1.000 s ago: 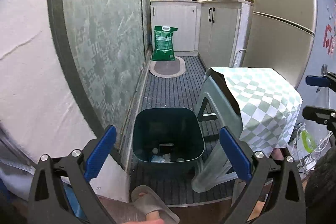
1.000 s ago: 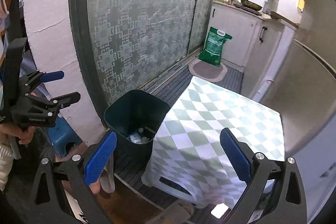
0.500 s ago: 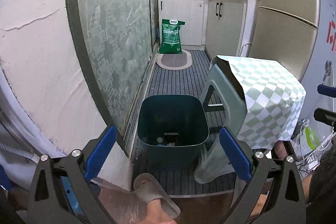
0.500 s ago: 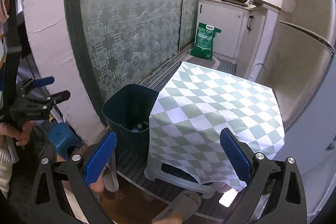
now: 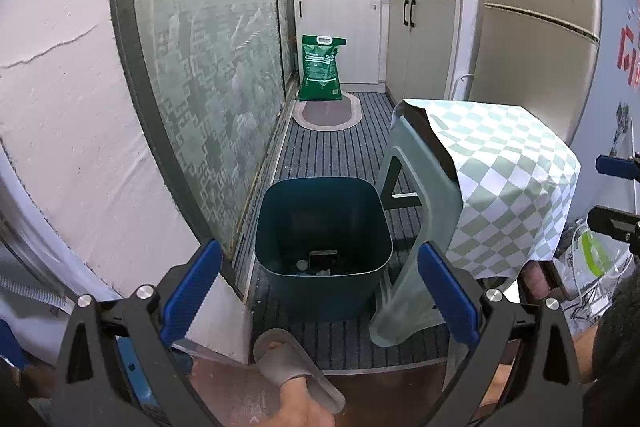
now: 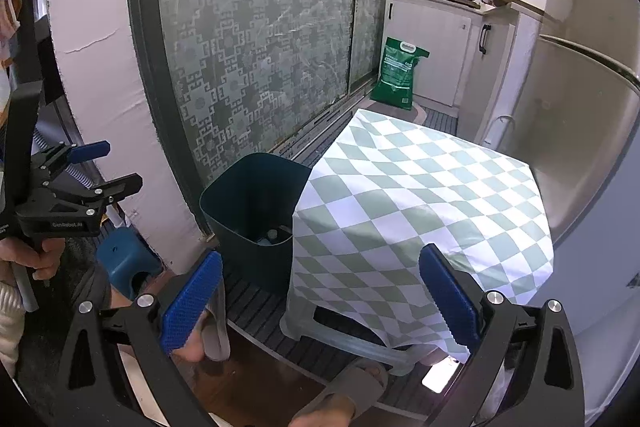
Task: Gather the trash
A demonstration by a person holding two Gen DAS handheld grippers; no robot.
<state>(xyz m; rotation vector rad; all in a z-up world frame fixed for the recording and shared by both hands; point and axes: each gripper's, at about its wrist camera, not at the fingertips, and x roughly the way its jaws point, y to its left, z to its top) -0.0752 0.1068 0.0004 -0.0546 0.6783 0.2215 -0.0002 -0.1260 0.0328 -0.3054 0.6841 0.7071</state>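
A dark teal trash bin [image 5: 323, 227] stands on the striped floor mat beside a stool covered with a green-and-white checked cloth [image 5: 508, 183]. Small bits of trash [image 5: 320, 265] lie at the bin's bottom. My left gripper [image 5: 318, 287] is open and empty, held above and in front of the bin. My right gripper [image 6: 320, 297] is open and empty, over the near edge of the checked cloth [image 6: 420, 207]; the bin [image 6: 252, 215] is to its left. The left gripper [image 6: 86, 167] also shows at the left of the right wrist view.
A patterned glass sliding door [image 5: 208, 67] runs along the left. A green sack [image 5: 321, 67] and an oval mat [image 5: 328, 113] lie by the far white cabinets [image 5: 420, 35]. A fridge [image 5: 536, 27] stands on the right. A blue stool [image 6: 124, 263] and my slippered feet [image 5: 296, 367] are close.
Both grippers have risen and drawn back a little; the bin sits lower and farther in the views. The jaws stayed open and empty.
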